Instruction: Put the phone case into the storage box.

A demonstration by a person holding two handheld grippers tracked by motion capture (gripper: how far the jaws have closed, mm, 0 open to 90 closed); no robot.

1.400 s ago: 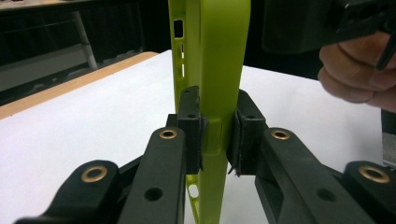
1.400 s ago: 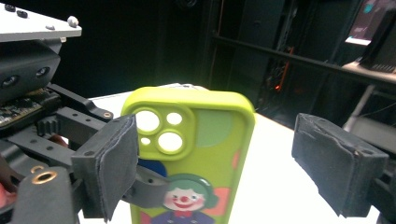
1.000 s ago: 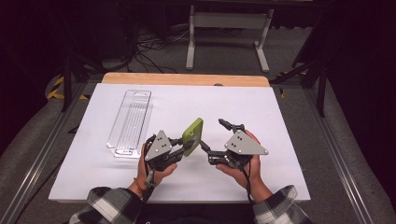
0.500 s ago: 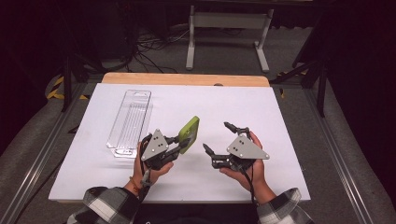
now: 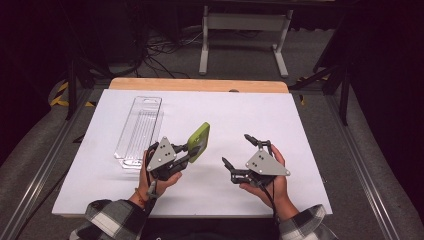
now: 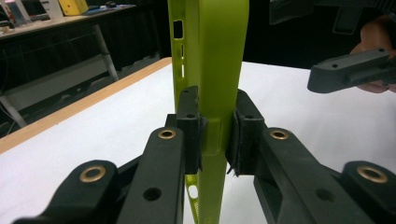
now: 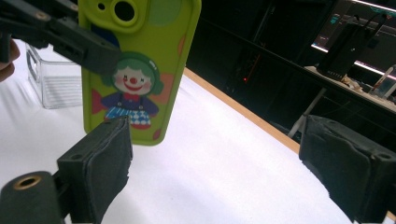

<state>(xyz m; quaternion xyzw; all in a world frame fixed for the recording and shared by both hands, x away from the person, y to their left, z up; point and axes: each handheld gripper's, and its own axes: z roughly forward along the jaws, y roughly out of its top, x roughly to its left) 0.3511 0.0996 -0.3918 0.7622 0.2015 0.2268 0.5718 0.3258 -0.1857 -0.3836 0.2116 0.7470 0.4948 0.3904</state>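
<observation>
Green phone case (image 5: 198, 141) upright in L claw (image 5: 186, 152).

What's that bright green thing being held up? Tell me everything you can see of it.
It is a lime-green phone case, soft and rubbery by its look. Its back shows a cartoon clown with green hair, plus camera cutouts near one end; one side edge has small button slots. It is empty and held on edge above the white table, clamped across its thickness by the left tongs. Nothing else touches it.
</observation>
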